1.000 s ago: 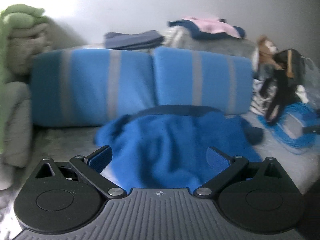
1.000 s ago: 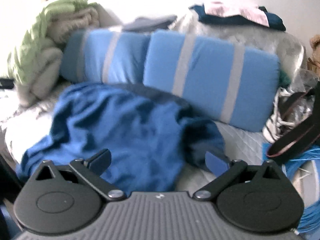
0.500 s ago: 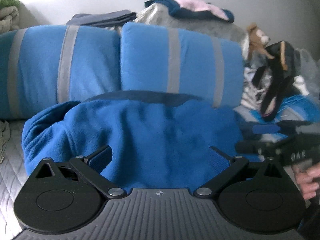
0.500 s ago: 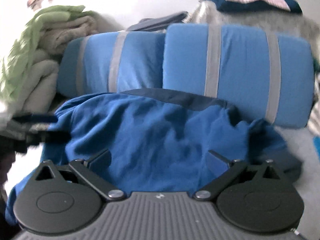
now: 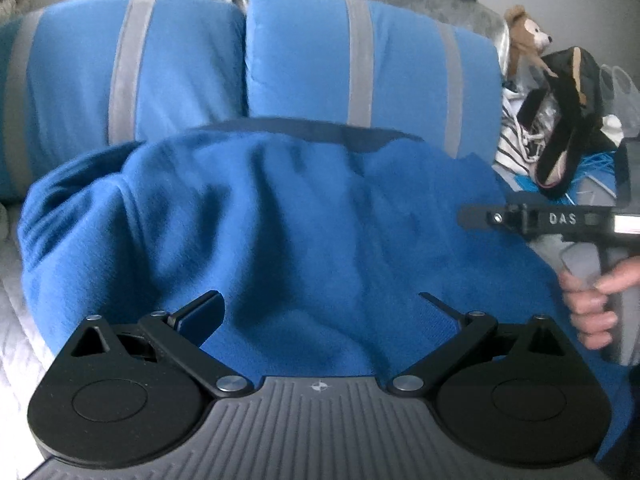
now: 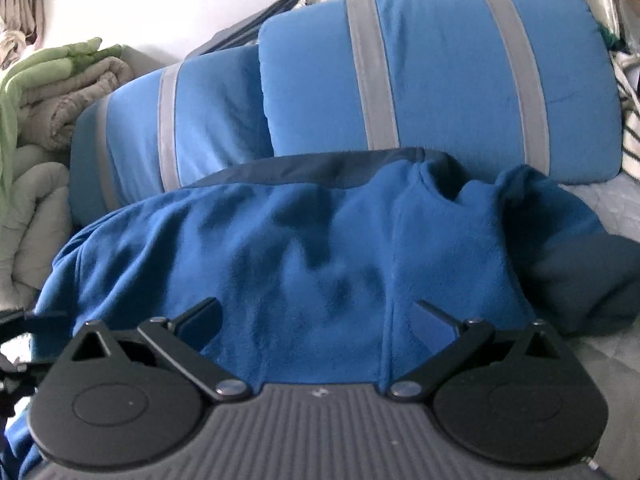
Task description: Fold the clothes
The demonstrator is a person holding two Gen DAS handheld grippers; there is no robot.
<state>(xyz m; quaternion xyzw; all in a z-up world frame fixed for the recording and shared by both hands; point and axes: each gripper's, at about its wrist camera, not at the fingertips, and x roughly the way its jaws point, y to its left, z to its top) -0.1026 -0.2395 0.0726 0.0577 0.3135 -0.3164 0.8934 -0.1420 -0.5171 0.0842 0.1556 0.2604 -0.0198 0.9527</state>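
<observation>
Far left in the right wrist view: stacked green and beige quilts [image 6: 44, 96], then two blue pillows with grey stripes [image 5: 132, 80] propped along the back. Blue fleece top [image 5: 304, 220] sprawled in front of them on the white quilted bed [image 5: 16, 320], lumpy, unfolded, with a navy band along its far edge and a darker navy part [image 6: 592, 276] flopped off to the right. Left gripper [image 5: 320, 308] hanging over the near hem, jaws spread wide, nothing pinched. Right gripper [image 6: 316, 312] same deal, released and empty over the cloth; also visible from the side in the left wrist view, with a hand [image 5: 592, 300] wrapped round its handle. Further right: teddy bear [image 5: 524, 28], black strap [image 5: 568, 120], tangle of blue cord [image 5: 596, 164]. Risk from here, probably: thick fleece bunching, so a pinch grabbing only the top layer or two layers at once, and the fold coming out crooked; a drag to the right possibly snagging that cord pile. Hard to tell where the sleeves are or which way up the top lies. Near hem hidden under both gripper bodies, whole scene a bit blurry.
</observation>
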